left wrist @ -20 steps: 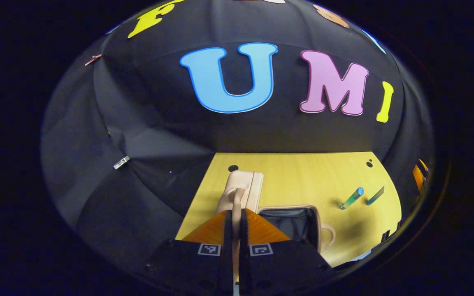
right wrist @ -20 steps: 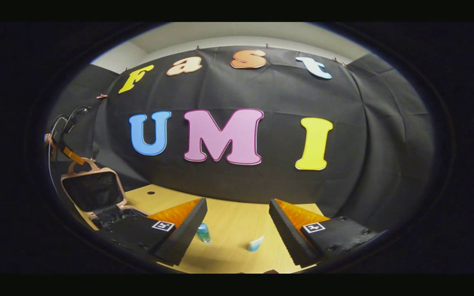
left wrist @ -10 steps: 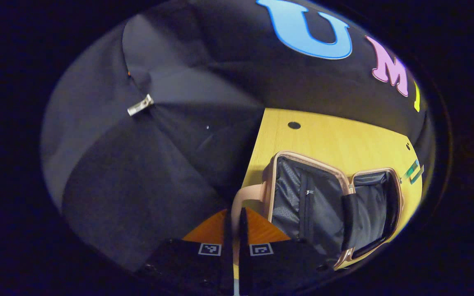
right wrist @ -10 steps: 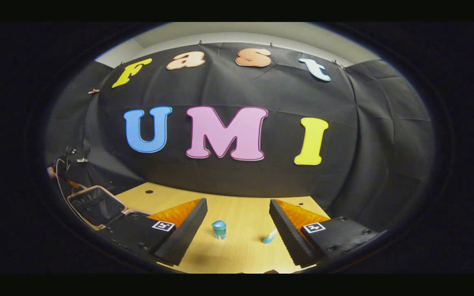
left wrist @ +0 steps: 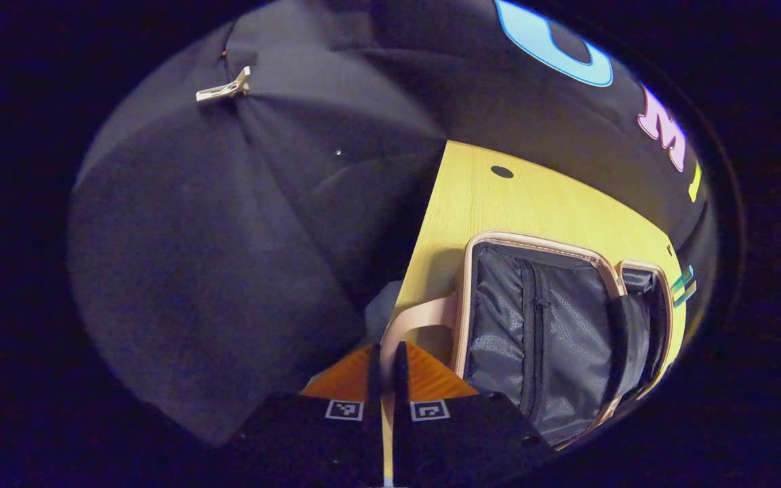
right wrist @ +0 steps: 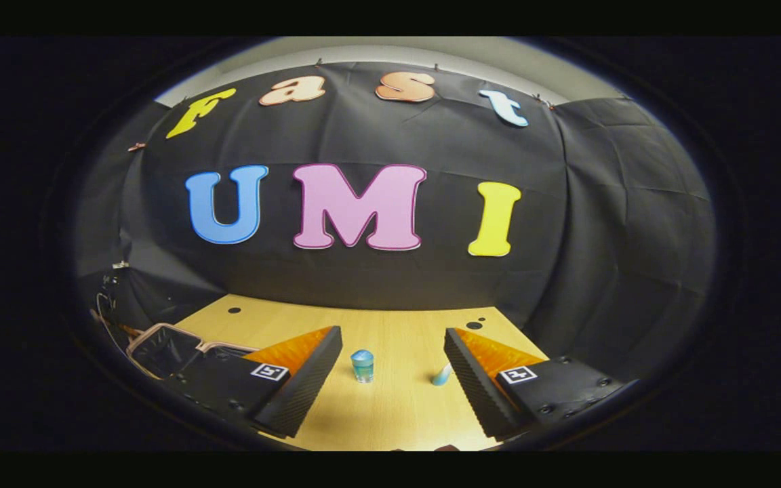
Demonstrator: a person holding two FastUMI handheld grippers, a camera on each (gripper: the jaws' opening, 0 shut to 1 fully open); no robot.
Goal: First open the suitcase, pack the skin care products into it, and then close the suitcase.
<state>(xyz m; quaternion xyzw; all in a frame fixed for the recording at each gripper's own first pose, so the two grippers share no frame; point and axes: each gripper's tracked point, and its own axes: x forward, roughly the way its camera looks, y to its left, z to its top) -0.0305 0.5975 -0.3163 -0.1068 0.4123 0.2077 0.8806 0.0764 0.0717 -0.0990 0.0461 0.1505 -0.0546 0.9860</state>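
The pink suitcase [left wrist: 533, 238] lies open on the wooden table, both halves showing dark lining. My left gripper [left wrist: 385, 349] is shut on the suitcase handle [left wrist: 417, 318] of the lid half, low by the table's left edge. In the right gripper view the open suitcase [right wrist: 160, 342] sits far left. My right gripper [right wrist: 392, 339] hangs open above the table. A small blue bottle [right wrist: 362, 365] stands beyond the gap between its fingers, and a pale blue tube [right wrist: 441, 375] lies by the right finger. From the left gripper view, both skin care products [left wrist: 682, 288] are tiny at the far right.
The yellow wooden table [right wrist: 397, 325] has small round holes [left wrist: 501, 171] near its back edge. Black cloth walls close the booth behind and to the left. The table's left edge [left wrist: 424, 230] runs just beside the suitcase lid.
The lid swung from upright down to lying flat, my left gripper going down with the handle. The right gripper view shifted slightly; the bottle now sits between its fingers.
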